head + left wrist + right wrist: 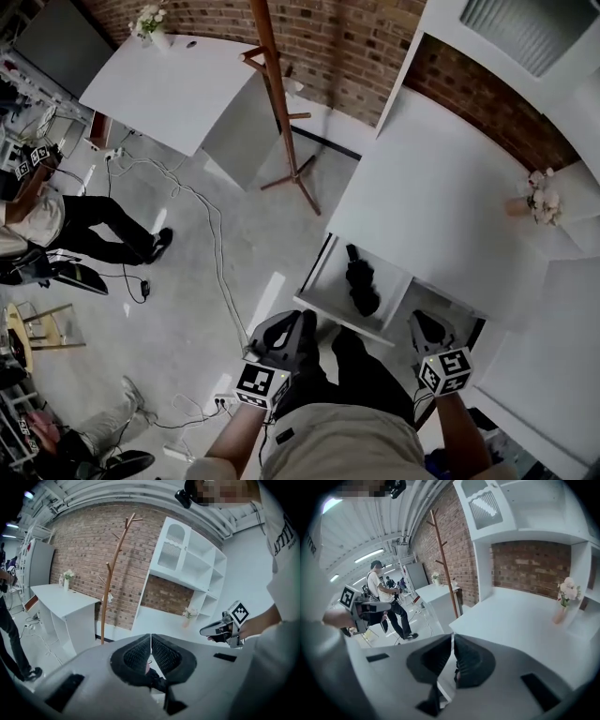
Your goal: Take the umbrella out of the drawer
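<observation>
The black folded umbrella (361, 281) lies inside the white open drawer (330, 314), lengthwise from 12 to 6 o'clock and a little toward the drawer's right side. Both grippers hover just in front of the drawer. From the left gripper (292, 330) the umbrella is at about 1 o'clock, and from the right gripper (424, 328) at about 10 o'clock. Each gripper has its jaws closed together, with nothing between them.

The step in hand, as I judge it, is the reach into the drawer. To do it well, one gripper should open its jaws before it goes down – closed jaws would only push the umbrella. It is better to take the umbrella across its middle, then lift straight up, clear of the drawer's walls.
</observation>
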`<state>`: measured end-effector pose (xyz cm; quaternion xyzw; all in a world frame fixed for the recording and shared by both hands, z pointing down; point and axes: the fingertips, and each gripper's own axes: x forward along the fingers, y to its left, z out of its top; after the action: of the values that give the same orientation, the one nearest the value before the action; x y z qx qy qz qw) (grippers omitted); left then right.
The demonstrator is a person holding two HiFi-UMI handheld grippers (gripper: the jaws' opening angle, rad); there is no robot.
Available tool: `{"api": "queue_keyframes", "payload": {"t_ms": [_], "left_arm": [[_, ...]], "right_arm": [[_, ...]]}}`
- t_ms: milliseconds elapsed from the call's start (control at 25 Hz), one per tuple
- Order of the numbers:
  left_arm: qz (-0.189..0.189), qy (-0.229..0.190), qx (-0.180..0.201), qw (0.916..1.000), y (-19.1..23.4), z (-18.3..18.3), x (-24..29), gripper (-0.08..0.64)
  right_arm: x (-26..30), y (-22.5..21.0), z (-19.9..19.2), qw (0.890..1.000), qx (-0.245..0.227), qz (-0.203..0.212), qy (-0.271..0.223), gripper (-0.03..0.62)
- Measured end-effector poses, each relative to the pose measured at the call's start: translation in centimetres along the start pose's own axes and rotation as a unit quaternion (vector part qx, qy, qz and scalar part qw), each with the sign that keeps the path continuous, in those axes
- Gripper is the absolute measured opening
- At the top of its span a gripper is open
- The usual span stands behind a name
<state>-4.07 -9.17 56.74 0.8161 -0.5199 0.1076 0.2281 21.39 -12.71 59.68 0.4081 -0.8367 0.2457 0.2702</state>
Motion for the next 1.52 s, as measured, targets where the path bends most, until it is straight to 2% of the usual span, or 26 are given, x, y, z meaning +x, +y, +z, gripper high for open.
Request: {"api": "queue_keyframes", "payload": {"t_ms": [400, 600, 680, 720, 760, 800, 1160, 1520], "left_arm": [[0.027, 0.01, -0.027, 0.9992, -0.8, -3.2, 0.7, 0.026], [0.041, 0.013, -0.046, 0.998, -0.9, -4.0, 0.6, 0.026], [0.044, 0.014, -0.043, 0.998, -0.8, -4.9, 0.6, 0.026], [0.045, 0.015, -0.041, 0.9981, -0.6, -5.5, 0.7, 0.026], [0.047, 0.017, -0.045, 0.9977, -0.5, -5.9, 0.8, 0.026], [0.051, 0.02, -0.053, 0.9971, -0.3, -6.1, 0.9, 0.026], [0.064, 0.037, -0.072, 0.9947, 0.9, -8.7, 1.3, 0.026], [0.069, 0.044, -0.098, 0.9918, 1.2, -10.6, 2.3, 0.026]], "right_arm": [[4.8, -0.6, -4.6, 0.996, -0.015, 0.048, 0.073, 0.034], [7.7, -0.9, -7.0, 0.992, -0.017, 0.062, 0.108, 0.035], [9.0, -1.1, -8.0, 0.99, -0.02, 0.065, 0.122, 0.038], [9.7, -1.2, -8.5, 0.989, -0.019, 0.067, 0.13, 0.054], [10.4, -1.2, -9.0, 0.988, -0.017, 0.07, 0.138, 0.099], [11.0, -1.2, -9.6, 0.987, -0.016, 0.071, 0.146, 0.11], [15.9, -2.0, -14.3, 0.977, -0.01, 0.062, 0.204, 0.132], [20.5, -3.3, -17.8, 0.968, -0.001, 0.049, 0.245, 0.198]]}}
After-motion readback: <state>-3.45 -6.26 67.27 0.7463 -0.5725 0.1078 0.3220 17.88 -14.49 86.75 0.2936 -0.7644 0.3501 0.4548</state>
